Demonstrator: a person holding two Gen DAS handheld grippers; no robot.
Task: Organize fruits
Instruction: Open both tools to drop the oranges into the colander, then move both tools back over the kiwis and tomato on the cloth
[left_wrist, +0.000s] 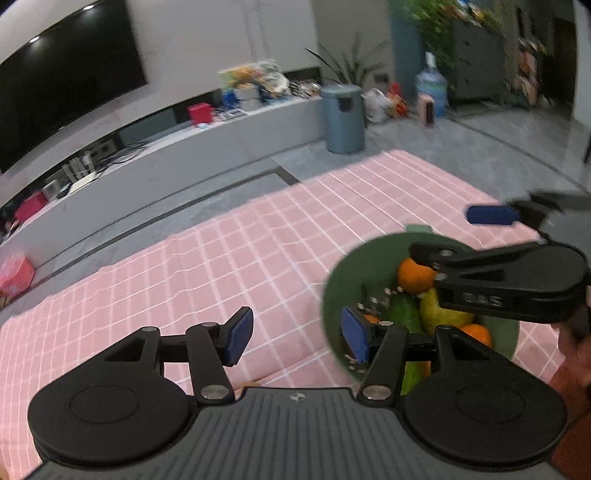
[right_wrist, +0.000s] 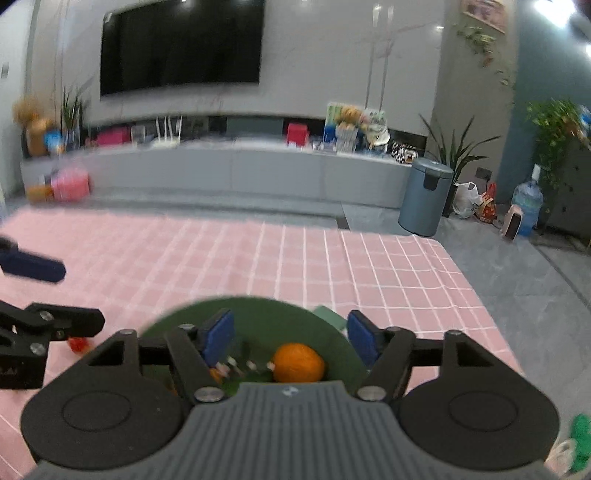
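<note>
A green bowl (left_wrist: 334, 295) sits on the pink checked cloth (left_wrist: 221, 258) and holds oranges (left_wrist: 413, 275), a yellow-green pear (left_wrist: 443, 314) and a green fruit (left_wrist: 402, 314). My left gripper (left_wrist: 299, 338) is open and empty, its right finger over the bowl's left rim. My right gripper (right_wrist: 290, 336) is open and empty above the bowl (right_wrist: 266, 314), with an orange (right_wrist: 297, 362) below it. It also shows in the left wrist view (left_wrist: 480, 236), over the bowl. A small red fruit (right_wrist: 78, 344) lies on the cloth left of the bowl.
The cloth-covered table ends at the far edge (right_wrist: 258, 218); beyond are the floor, a grey bin (right_wrist: 424, 195), a low TV cabinet (right_wrist: 221, 170) and a water bottle (right_wrist: 528, 203). A green object (right_wrist: 580, 439) lies at the lower right.
</note>
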